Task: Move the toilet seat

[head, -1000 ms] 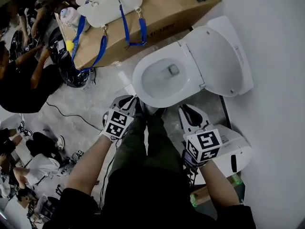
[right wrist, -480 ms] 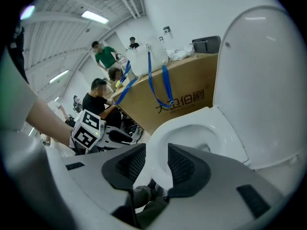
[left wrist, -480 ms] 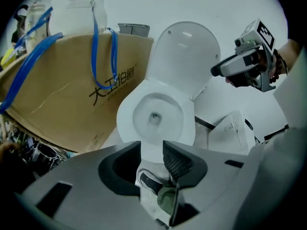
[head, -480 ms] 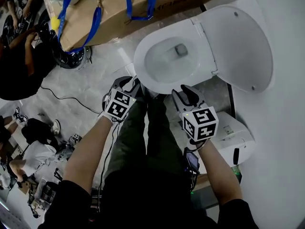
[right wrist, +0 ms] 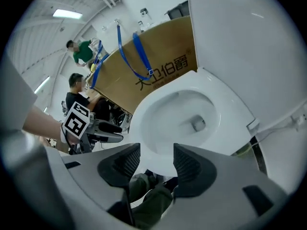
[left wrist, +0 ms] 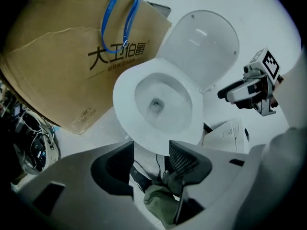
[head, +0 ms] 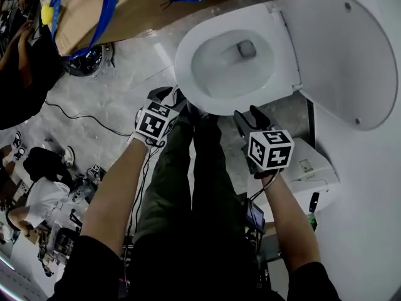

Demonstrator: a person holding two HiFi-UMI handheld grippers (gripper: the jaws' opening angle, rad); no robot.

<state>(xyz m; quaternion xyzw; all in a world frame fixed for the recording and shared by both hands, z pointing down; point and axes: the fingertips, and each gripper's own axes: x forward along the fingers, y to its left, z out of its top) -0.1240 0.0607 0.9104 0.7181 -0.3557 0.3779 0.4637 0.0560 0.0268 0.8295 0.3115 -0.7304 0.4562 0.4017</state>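
1. Toilet seat [head: 183,64] lies flat on the toilet bowl [head: 232,61].
2. Left gripper [head: 168,98] and right gripper [head: 249,116] hang just before the bowl's front rim; their jaws have just been opening and stand apart, empty.
3. Lid [head: 341,55] stands raised behind the bowl.

White ceramic toilet bowl [head: 232,61] open from above; upright white plastic lid [head: 341,55] walls its right. Brown cardboard box [head: 138,5] crowds far left. White boxy unit [head: 313,174] blocks near right. Grey floor [head: 125,93] at left passable.
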